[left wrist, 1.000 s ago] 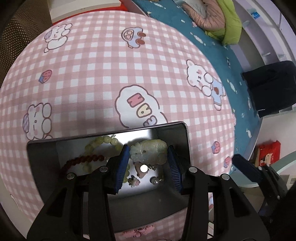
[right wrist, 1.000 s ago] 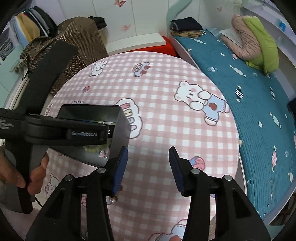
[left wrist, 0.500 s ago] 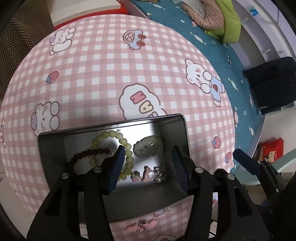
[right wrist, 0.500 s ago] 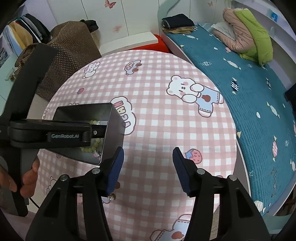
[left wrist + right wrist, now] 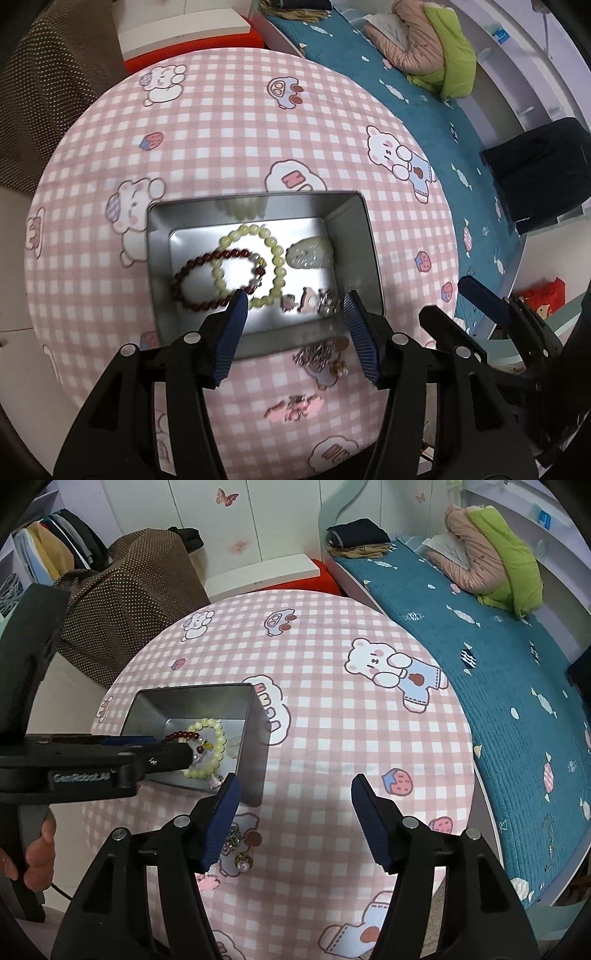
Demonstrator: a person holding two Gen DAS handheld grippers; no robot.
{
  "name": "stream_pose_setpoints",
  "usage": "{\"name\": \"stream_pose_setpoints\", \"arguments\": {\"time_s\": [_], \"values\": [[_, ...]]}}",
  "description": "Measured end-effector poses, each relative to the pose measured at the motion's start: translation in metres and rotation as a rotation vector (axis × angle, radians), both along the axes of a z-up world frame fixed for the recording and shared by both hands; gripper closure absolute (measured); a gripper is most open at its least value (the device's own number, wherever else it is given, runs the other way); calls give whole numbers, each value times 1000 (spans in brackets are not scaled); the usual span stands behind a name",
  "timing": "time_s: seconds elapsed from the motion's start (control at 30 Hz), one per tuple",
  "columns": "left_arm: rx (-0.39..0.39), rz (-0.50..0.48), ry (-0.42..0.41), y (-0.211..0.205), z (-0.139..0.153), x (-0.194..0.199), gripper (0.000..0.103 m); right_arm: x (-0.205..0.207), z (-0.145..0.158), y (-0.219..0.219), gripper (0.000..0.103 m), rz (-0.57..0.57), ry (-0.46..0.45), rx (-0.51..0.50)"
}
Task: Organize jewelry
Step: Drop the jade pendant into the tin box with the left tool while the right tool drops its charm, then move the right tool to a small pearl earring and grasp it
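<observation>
A metal tin (image 5: 369,251) sits on the pink checked tablecloth (image 5: 229,140). Inside lie a yellow-green bead bracelet (image 5: 275,254), a dark red bead bracelet (image 5: 192,291), a pale jade pendant (image 5: 310,253) and small charms (image 5: 314,299). My left gripper (image 5: 294,299) hovers above the tin's near edge. Its jaws are opening and nothing is between them. A loose chain and earrings (image 5: 242,843) lie on the cloth in front of the tin (image 5: 255,746), beside the left finger of my right gripper (image 5: 294,781). That gripper's jaws are also opening, with only bare cloth between them.
A bed with a teal blanket (image 5: 498,672) runs along the right of the round table. A brown dotted cloth (image 5: 129,590) is heaped at the back left and a white-topped red box (image 5: 266,572) stands behind the table. A hand (image 5: 37,849) holds the left gripper's handle.
My left gripper let go of the jade pendant, which now lies in the tin, then rose and drew back with wider jaws. The right gripper's jaws widened and it stayed in place.
</observation>
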State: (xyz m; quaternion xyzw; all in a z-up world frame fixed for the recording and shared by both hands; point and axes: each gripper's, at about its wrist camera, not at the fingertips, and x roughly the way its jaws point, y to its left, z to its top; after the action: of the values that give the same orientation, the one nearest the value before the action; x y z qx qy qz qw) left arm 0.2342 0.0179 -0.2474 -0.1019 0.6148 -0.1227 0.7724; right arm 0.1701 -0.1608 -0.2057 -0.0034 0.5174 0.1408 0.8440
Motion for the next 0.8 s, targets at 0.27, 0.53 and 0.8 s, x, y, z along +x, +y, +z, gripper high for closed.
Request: {"name": "stream_pose_setpoints", "arguments": {"time_s": [0.27,0.53,0.8], "values": [[8,-15,-30,11,7,-29,41,-18,-8,5,43,-16,17,-10],[-5,-42,-20,19,8,-53,38,-32,-16,9,42,-29,40,-21],[-8,-66,10,17,2,-62,28,-41,-29,12,42,-17,73,-22]]}}
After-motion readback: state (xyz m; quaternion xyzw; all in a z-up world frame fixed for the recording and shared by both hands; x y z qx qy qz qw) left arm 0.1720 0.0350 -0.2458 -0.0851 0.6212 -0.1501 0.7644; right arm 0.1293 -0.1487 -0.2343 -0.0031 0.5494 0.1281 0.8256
